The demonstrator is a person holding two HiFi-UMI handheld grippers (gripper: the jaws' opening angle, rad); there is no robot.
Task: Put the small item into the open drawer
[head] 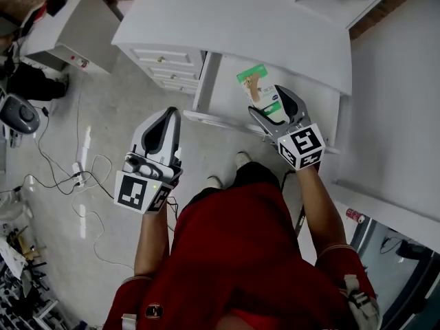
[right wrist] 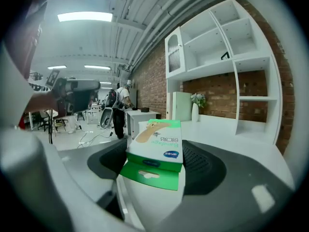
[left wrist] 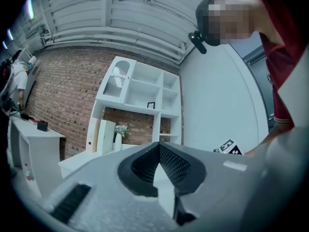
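Observation:
A small green and white bandage box (head: 256,85) is clamped between the jaws of my right gripper (head: 269,102). It hangs over the open white drawer (head: 313,98) that is pulled out from under the desk top (head: 227,19). The right gripper view shows the box (right wrist: 157,146) upright in the right gripper (right wrist: 157,167), a pad pressed against each of its sides. My left gripper (head: 170,119) is held left of the drawer above the floor, jaws together and empty. In its own view the left gripper (left wrist: 159,148) points up at a shelf unit.
A stack of closed drawers (head: 168,67) sits left of the open one. The drawer's front panel (head: 223,120) juts toward my legs. Cables and a power strip (head: 77,174) lie on the floor at left. Another white desk (head: 65,26) stands at far left.

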